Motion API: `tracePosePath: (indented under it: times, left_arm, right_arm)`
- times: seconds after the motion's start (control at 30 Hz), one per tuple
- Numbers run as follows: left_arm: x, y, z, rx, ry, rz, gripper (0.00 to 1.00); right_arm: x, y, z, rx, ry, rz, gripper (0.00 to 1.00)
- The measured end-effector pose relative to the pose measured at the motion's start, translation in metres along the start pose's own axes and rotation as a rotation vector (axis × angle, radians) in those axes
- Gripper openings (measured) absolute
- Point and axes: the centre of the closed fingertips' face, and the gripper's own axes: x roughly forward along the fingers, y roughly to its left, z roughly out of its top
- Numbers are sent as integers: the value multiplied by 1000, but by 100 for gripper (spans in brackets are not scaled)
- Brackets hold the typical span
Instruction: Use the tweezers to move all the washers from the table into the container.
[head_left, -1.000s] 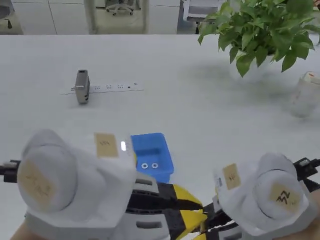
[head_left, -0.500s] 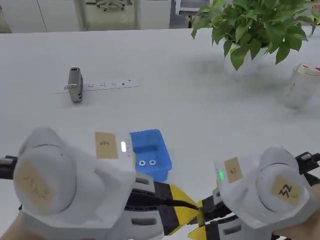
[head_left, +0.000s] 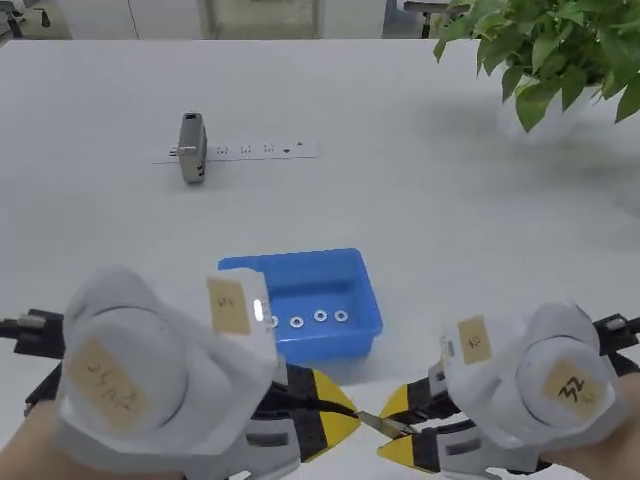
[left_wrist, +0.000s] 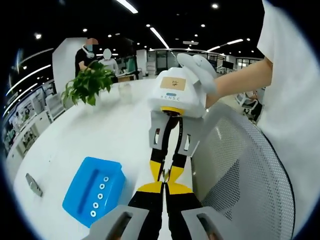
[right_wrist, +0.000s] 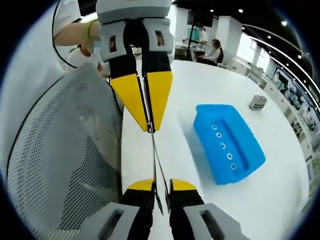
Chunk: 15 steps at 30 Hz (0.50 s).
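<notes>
L gripper (head_left: 352, 416), R gripper (head_left: 386, 432) parted; tweezers (right_wrist: 154, 160) bridging.

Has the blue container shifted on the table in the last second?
No. The blue container keeps its place, below and right of the power strip; the camera moved, not the container.

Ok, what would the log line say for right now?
left gripper: shut on tweezers | right gripper: shut on tweezers | washers: five in a row inside blue container
</notes>
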Motion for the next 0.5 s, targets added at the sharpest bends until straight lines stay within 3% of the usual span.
tracePosePath:
  times: [0.23, 0.5]
  left_arm:
    - [1, 9, -30, -35, 62, 29, 0]
    - [2, 15, -54, -75, 112, 38, 0]
  right_arm:
    - [25, -6, 2, -17, -19, 41, 8]
    - [37, -5, 2, 13, -46, 58, 9]
